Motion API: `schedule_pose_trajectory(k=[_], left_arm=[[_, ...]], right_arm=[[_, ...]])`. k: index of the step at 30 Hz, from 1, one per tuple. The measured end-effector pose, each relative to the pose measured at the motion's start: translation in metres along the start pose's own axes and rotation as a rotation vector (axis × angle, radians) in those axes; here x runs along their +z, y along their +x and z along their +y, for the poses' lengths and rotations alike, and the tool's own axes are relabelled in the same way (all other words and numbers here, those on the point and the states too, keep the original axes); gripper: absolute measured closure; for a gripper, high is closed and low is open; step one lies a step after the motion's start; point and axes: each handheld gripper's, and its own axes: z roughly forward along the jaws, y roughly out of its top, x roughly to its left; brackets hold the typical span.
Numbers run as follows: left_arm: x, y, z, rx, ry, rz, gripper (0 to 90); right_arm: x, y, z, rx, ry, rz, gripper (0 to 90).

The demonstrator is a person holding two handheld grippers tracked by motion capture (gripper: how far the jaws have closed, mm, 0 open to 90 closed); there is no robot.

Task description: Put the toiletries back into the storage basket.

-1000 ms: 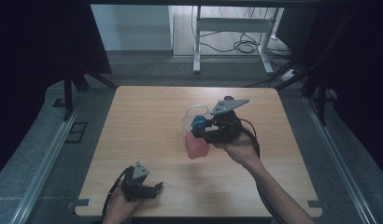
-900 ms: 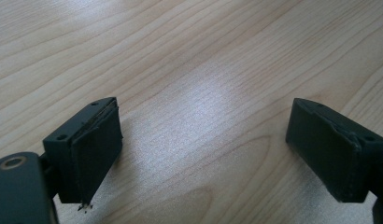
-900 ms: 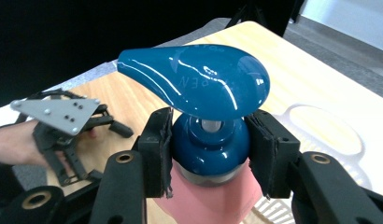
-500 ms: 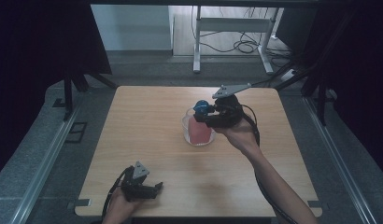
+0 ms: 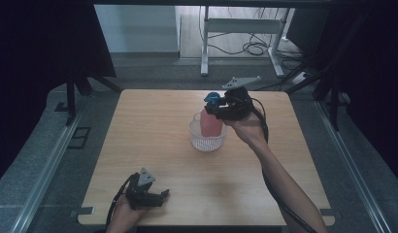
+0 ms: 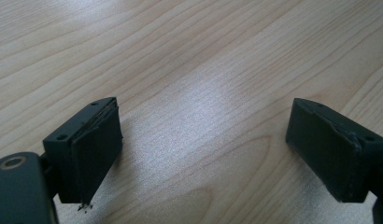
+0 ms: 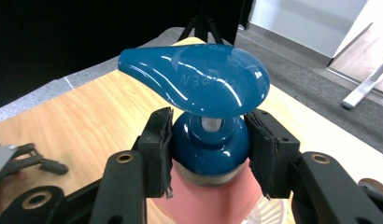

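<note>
A pink pump bottle (image 5: pixel 211 124) with a blue pump head (image 7: pixel 199 79) stands upright inside a white mesh basket (image 5: pixel 207 141) in the middle of the table. My right gripper (image 5: pixel 217 108) is shut on the bottle's blue collar (image 7: pixel 210 144), one jaw on each side of it. Low over the table's front edge, my left gripper (image 5: pixel 160 196) hangs open with bare wood between its pads (image 6: pixel 94 149).
The wooden table (image 5: pixel 153 126) is bare around the basket. Beyond its far edge are a white stand's legs (image 5: pixel 240 46) and cables on the floor. Dark curtains close both sides. Grey floor with rails runs along left and right.
My right gripper has carried the pink bottle away from me, from beside the basket into it. The left gripper has stayed put.
</note>
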Motion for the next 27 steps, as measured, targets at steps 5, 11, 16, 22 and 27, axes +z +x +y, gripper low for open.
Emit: schedule_pose_trajectory(k=[5,11,16,22,27], left_arm=[[0.0,0.0,0.0,-0.003,-0.002,-0.001,10.3],[0.0,0.0,0.0,-0.002,-0.003,-0.001,10.3],[0.0,0.0,0.0,-0.005,-0.006,-0.002,10.3],[0.0,0.0,0.0,-0.004,-0.005,-0.001,10.3],[0.0,0.0,0.0,-0.002,-0.003,-0.002,10.3]], right_arm=[[0.009,-0.008,-0.002,0.012,0.004,-0.018,53.0],[0.021,-0.014,-0.008,0.016,0.009,-0.043,53.0],[0.03,-0.019,-0.015,0.025,0.016,-0.05,53.0],[0.039,-0.022,-0.023,0.025,0.028,-0.055,53.0],[0.047,-0.022,-0.029,0.023,0.037,-0.05,52.9]])
